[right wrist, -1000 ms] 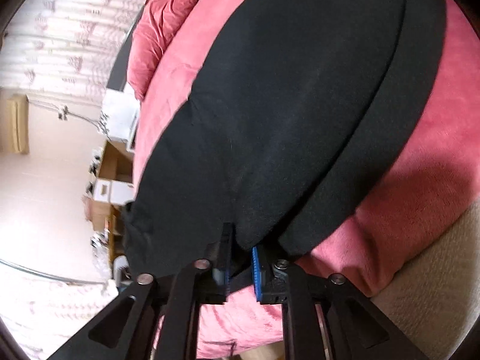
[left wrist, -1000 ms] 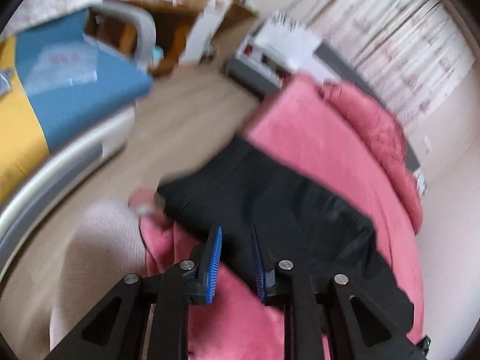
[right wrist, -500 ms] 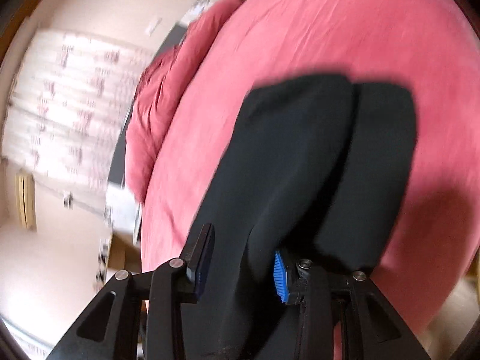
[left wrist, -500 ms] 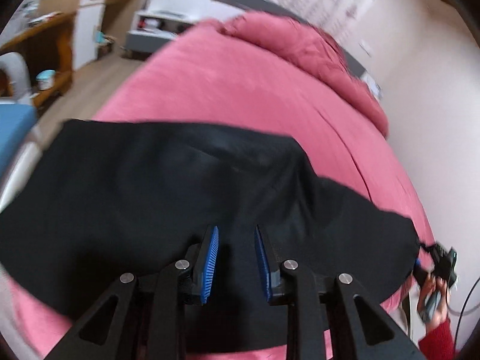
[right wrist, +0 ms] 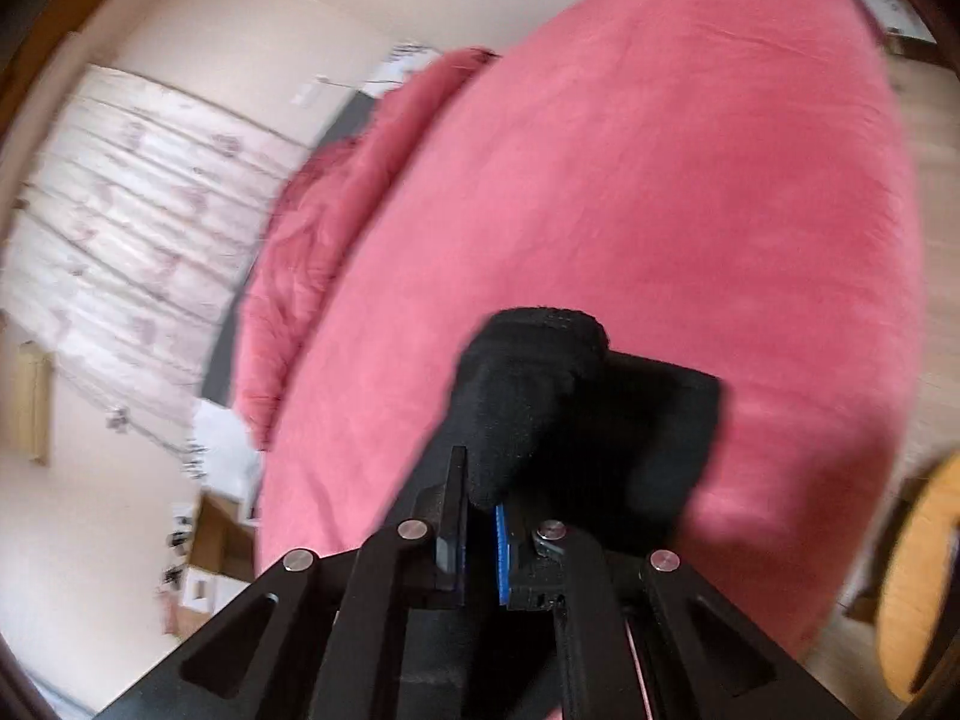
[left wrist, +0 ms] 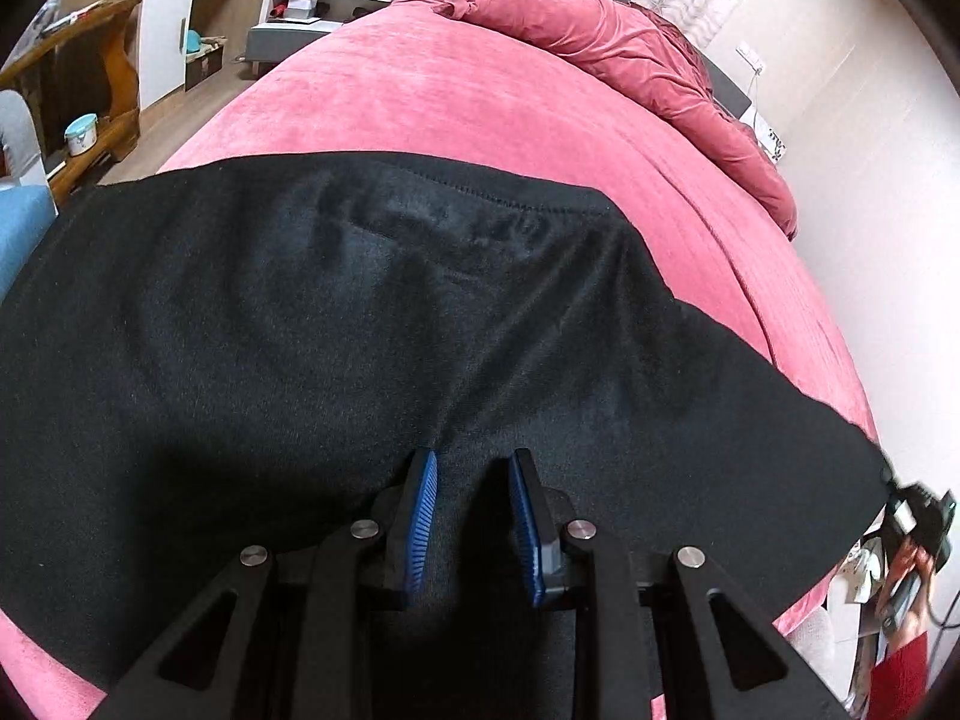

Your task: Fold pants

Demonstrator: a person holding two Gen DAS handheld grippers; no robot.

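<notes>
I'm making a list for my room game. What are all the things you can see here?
pants: one, black, spread over the bed, one end pinched in the right gripper
bed cover: one, pink-red, under the pants
bunched blanket: one, pink-red, at the far end of the bed
curtain: one, pale and patterned, beyond the bed
wooden shelves: brown, left of the bed
small tub: one, white with a teal lid, on a shelf
left gripper: one, black with blue pads, open over the pants
right gripper: one, black, shut on the pants
</notes>
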